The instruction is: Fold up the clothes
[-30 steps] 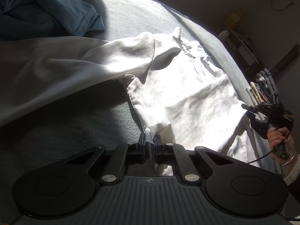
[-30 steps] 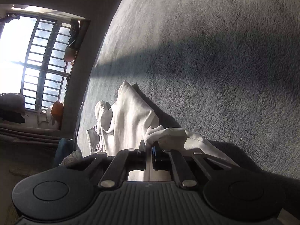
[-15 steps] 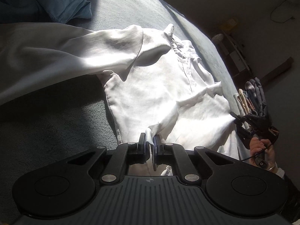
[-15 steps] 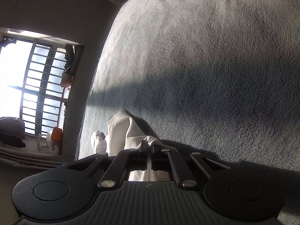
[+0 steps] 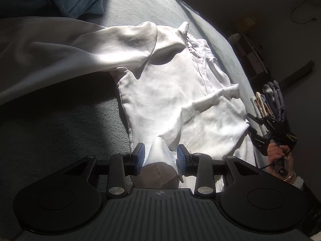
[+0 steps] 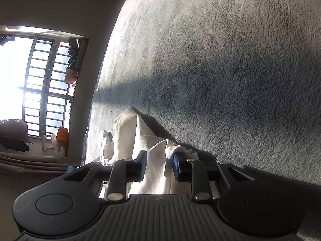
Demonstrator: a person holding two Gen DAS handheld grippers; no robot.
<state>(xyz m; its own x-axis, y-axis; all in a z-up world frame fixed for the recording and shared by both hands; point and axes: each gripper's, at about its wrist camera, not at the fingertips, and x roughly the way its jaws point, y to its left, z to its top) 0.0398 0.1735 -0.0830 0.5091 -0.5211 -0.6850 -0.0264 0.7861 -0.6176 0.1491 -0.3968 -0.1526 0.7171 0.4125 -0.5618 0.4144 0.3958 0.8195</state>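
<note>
Shirt (image 5: 172, 92), white, lies spread on grey blanket (image 5: 60, 132), centre toward 1 o'clock. Left gripper (image 5: 160, 157) and right gripper (image 6: 159, 165): pads apart, fabric loose between them.

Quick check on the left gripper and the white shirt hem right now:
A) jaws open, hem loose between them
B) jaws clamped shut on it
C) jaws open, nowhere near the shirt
A: the left gripper has its jaws spread, with the white button-up shirt hem lying loose between them.
</note>
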